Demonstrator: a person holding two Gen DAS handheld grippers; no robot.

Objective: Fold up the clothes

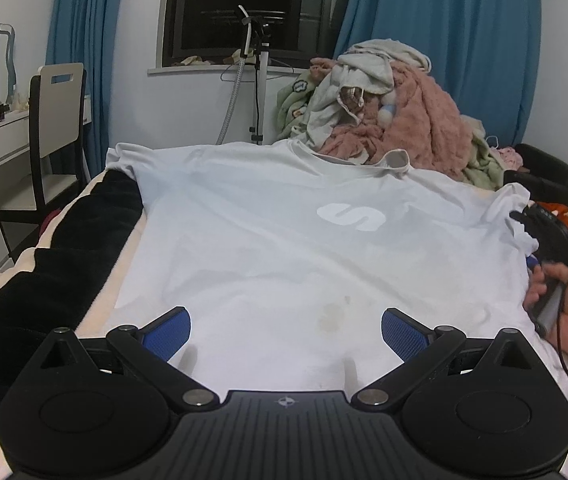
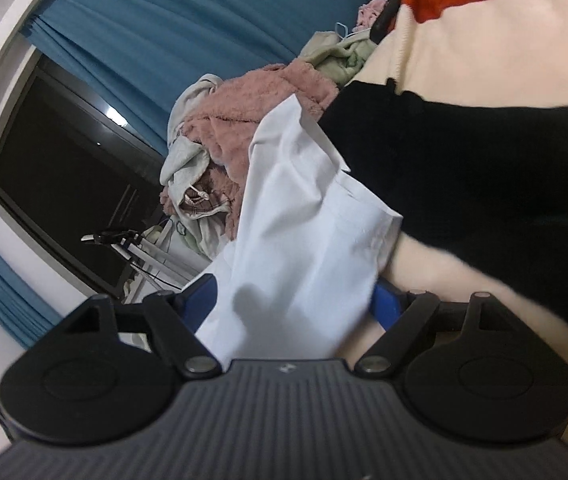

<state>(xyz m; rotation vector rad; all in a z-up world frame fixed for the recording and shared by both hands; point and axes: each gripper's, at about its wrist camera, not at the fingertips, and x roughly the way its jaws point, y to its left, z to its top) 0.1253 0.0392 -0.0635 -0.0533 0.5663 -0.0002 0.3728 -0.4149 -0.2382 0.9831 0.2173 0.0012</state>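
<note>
White T-shirt [image 1: 284, 240] lies flat, face up, on the bed [image 1: 132, 248]; no fold made yet. My left gripper [image 1: 285, 334] hangs released over the hem. My right gripper [image 2: 295, 300] has the sleeve [image 2: 307, 216] between wide-set fingers; actual grasp unclear.

The T-shirt [image 1: 284, 240] is thin, smooth, matt white cloth with a flat pale printed logo [image 1: 351, 216]. Behind the T-shirt's collar, the laundry pile [image 1: 383, 112] is fuzzy pink fleece with softer green and cream cloth. Left of the T-shirt, the blanket [image 1: 44, 264] looks plush, black and cream. The left gripper [image 1: 285, 330] is matt black plastic, ribbed at the base, with dull metal pivot pins and finely textured blue pads [image 1: 401, 330]. Behind the pile, the curtains [image 1: 443, 40] are matt blue cloth.
</note>
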